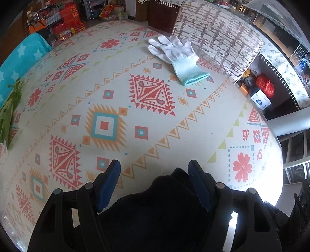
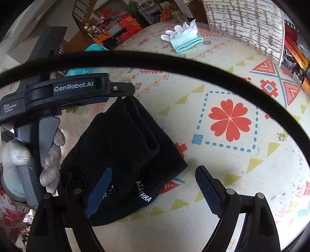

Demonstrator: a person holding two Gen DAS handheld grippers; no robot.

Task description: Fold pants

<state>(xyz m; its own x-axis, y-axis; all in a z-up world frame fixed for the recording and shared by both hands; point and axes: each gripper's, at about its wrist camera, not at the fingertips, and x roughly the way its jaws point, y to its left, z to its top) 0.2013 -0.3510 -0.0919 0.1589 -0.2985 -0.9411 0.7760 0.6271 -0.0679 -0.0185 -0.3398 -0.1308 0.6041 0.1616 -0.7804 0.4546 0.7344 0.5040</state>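
Pants (image 2: pixel 124 155) lie folded on table (image 2: pixel 242 174), uncontained

From my right wrist camera I read "GenRobot.AI" in pale letters on a label on the dark body of my left gripper (image 2: pixel 124 93), the unit my gloved left hand (image 2: pixel 48 155) holds. At the rear end of that same body, small white print says "Data Acquisition System" on 3 lines. On the black pants (image 2: pixel 120 147) lying on the patterned tablecloth (image 2: pixel 251 174), white embroidered letters near the hem end in "RRA"; the letters before them are too skewed for me to read. The red boxes (image 1: pixel 69 13) far back carry yellow marks I cannot make out.
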